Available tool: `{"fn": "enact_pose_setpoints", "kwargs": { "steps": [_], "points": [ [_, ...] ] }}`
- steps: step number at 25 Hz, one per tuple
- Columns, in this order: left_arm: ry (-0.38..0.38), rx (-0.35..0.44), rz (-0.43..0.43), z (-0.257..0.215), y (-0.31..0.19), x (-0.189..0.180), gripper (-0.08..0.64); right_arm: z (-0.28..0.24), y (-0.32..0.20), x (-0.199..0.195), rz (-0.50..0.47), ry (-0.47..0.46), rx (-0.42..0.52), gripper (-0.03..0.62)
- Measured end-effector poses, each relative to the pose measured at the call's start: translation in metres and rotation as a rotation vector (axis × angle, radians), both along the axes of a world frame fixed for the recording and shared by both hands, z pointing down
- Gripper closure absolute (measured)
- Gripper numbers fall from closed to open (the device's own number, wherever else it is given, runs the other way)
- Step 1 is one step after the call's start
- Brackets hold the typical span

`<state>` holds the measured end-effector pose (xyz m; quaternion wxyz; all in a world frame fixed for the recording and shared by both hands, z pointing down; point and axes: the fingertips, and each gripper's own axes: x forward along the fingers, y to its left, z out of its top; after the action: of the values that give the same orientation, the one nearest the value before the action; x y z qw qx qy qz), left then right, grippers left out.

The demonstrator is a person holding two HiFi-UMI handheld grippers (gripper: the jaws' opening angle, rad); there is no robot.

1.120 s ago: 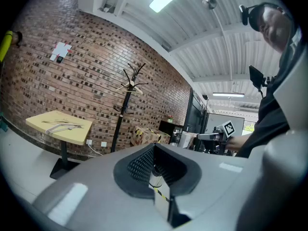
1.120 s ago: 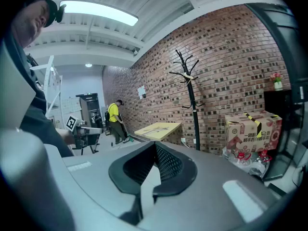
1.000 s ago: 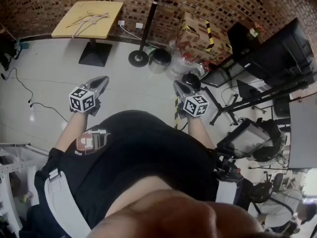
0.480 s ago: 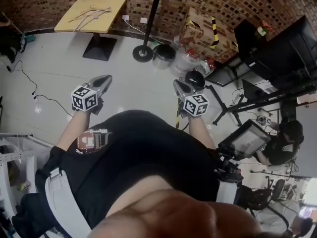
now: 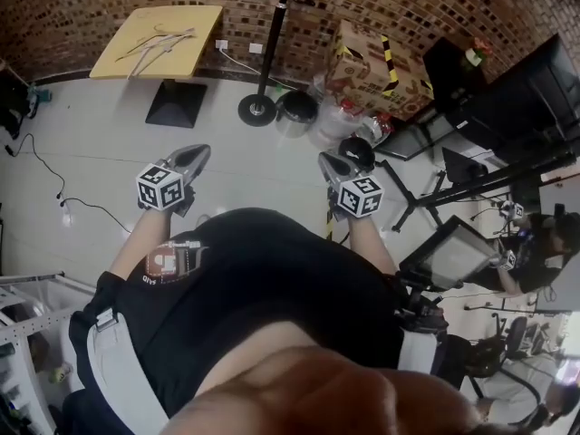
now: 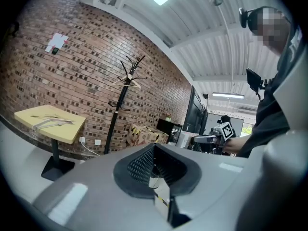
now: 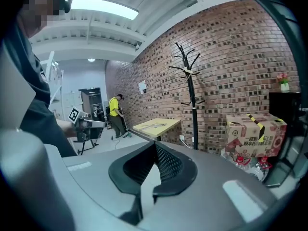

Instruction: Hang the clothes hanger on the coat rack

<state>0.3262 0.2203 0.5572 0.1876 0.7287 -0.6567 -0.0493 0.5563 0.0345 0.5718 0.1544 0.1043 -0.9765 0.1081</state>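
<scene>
Several wooden clothes hangers (image 5: 156, 42) lie on the yellow table (image 5: 195, 18) at the far left, by the brick wall. Right of it stands the black coat rack (image 5: 272, 34) on its round base (image 5: 257, 109). One hanger (image 6: 126, 82) hangs near the rack's top, also seen in the right gripper view as the hung hanger (image 7: 186, 71). My left gripper (image 5: 201, 150) and right gripper (image 5: 324, 158) are held out in front of my body, well short of table and rack. Both are shut and empty, the left gripper (image 6: 154, 147) and the right gripper (image 7: 155, 146) with their jaws together.
A cardboard box (image 5: 367, 62) with yellow-black tape, a dark bucket (image 5: 296, 109) and bags sit right of the rack. Monitors and stands (image 5: 489, 134) crowd the right side. A cable (image 5: 54, 184) trails on the floor at left. A person in yellow (image 7: 115, 114) stands far off.
Both grippers have drifted a little down and right in the head view as I move. Their jaws stay shut. Table and rack have shifted slightly in the picture.
</scene>
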Motion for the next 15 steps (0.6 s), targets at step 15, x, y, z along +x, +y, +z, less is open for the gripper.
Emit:
{"fn": "enact_pose_setpoints", "kwargs": {
  "steps": [15],
  "points": [
    [-0.043,0.030,0.063,-0.019,-0.038,-0.231,0.558,-0.036,-0.031,-0.215,0.078,-0.038,0.042,0.578]
  ]
}}
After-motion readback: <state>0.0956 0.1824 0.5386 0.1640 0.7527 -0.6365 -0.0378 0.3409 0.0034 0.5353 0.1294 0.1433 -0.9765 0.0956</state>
